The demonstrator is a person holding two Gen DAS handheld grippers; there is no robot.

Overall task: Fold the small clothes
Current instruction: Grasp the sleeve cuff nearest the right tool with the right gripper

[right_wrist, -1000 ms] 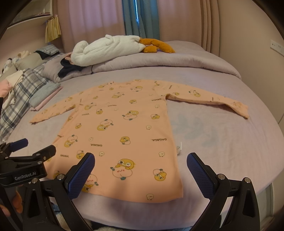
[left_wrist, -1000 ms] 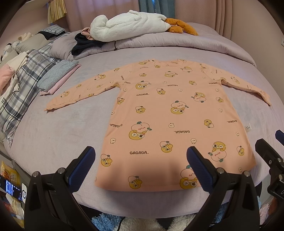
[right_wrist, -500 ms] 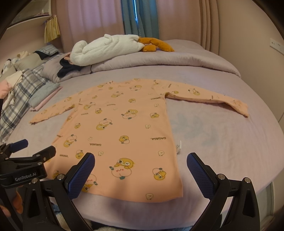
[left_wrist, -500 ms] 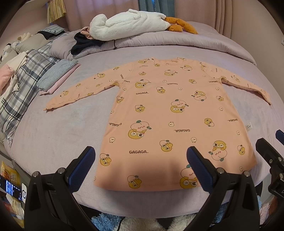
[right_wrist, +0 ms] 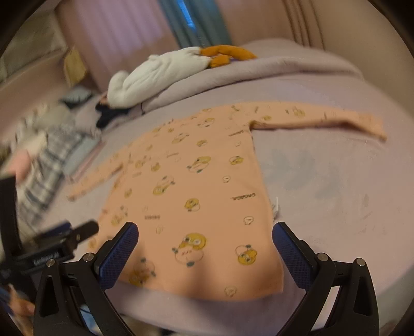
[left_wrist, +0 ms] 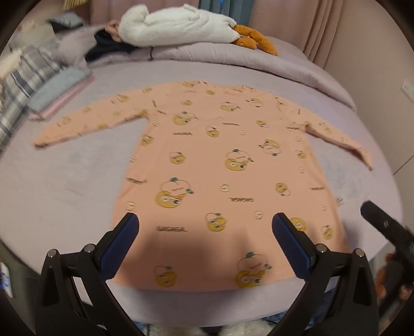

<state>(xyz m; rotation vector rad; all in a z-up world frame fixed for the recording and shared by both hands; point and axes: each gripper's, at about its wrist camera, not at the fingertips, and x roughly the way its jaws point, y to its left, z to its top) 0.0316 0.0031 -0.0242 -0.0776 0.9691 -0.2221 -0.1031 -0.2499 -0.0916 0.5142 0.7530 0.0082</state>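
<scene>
A peach long-sleeved shirt [left_wrist: 227, 165] [right_wrist: 196, 181] with yellow cartoon prints lies flat on the lilac bed, both sleeves spread out, hem toward me. My left gripper [left_wrist: 205, 232] hovers open over the hem's left half, nothing between its blue pads. My right gripper [right_wrist: 205, 240] is open above the hem's right corner, tilted to the right. The left gripper's body [right_wrist: 57, 245] shows at the left of the right wrist view, and part of the right gripper [left_wrist: 385, 227] at the right edge of the left wrist view.
A rolled lilac duvet [left_wrist: 233, 59] with a white fluffy garment [left_wrist: 176, 23] and an orange plush [left_wrist: 256, 38] lies across the back. Folded clothes [left_wrist: 59, 90] and plaid fabric [left_wrist: 23, 85] are stacked on the left. The bed edge [left_wrist: 220, 305] runs just below the hem.
Both grippers have moved forward over the shirt's hem. The right gripper has tilted, so its view is slanted. Both views are now blurred by motion.
</scene>
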